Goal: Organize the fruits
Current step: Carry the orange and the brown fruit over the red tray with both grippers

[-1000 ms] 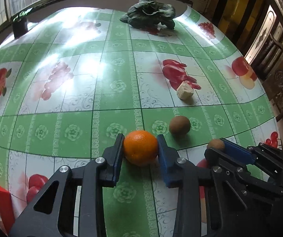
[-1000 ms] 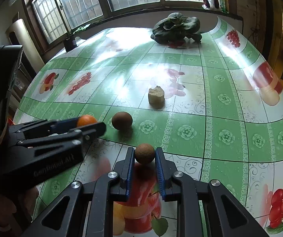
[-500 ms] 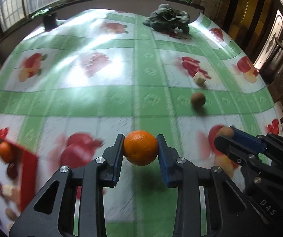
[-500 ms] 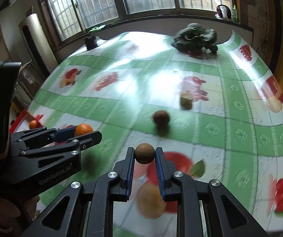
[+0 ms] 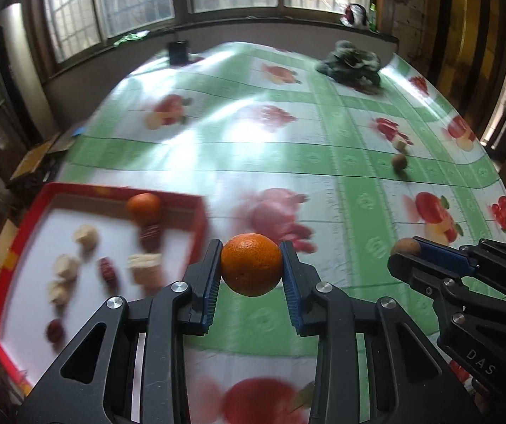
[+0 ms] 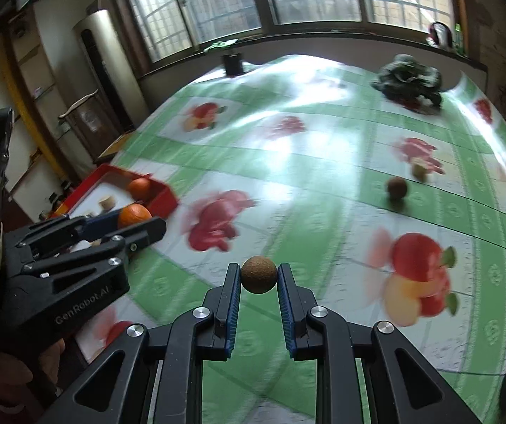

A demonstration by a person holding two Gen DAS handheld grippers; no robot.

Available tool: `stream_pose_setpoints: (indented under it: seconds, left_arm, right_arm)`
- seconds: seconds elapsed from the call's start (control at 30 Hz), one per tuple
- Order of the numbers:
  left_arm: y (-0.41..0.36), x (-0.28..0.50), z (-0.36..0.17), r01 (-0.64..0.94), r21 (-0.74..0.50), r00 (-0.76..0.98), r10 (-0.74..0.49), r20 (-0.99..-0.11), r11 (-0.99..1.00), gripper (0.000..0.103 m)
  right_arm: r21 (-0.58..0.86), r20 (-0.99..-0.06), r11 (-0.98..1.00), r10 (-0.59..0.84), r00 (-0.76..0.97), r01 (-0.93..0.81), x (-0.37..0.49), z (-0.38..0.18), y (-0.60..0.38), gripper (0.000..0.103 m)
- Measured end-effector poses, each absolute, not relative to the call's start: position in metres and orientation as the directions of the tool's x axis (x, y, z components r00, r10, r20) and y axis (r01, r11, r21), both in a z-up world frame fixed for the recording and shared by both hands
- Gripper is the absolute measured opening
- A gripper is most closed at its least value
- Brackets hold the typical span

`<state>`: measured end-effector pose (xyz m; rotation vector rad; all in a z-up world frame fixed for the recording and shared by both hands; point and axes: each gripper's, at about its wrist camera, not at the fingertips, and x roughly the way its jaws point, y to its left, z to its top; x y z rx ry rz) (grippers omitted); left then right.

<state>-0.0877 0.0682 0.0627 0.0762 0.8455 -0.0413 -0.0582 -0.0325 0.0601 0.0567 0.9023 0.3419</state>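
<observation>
My left gripper [image 5: 251, 265] is shut on an orange [image 5: 251, 264] and holds it in the air just right of a red-rimmed tray [image 5: 199, 219]. The tray holds another orange [image 5: 144, 206], pale chunks and dark red fruits. My right gripper [image 6: 259, 275] is shut on a small brown round fruit [image 6: 258, 274], held above the tablecloth. It shows at the right of the left wrist view [image 5: 405, 247]. In the right wrist view the left gripper [image 6: 136, 219] hangs beside the tray [image 6: 162, 198].
A brown kiwi-like fruit [image 6: 397, 188] and a pale chunk [image 6: 419, 169] lie on the green fruit-print tablecloth [image 6: 306, 162] at the far right. A leafy green vegetable [image 6: 408, 79] sits at the back. A dark cup [image 6: 232, 64] stands by the window.
Both grippers have swung left with their fruits and risen. The red tray has come into fuller view, close to the left gripper. The kiwi and chunk are now farther away.
</observation>
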Motion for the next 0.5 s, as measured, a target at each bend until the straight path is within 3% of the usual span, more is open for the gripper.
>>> stream_pose_setpoints:
  seconds: [0.5]
  left_arm:
    - [0.165,-0.129,0.065,-0.121,0.068,0.691,0.133,-0.710,0.990,0.032]
  right_arm:
    - [0.169,-0.753,0.890,0.393,0.528,-0.423,-0.077,0.071,0.064,0.020]
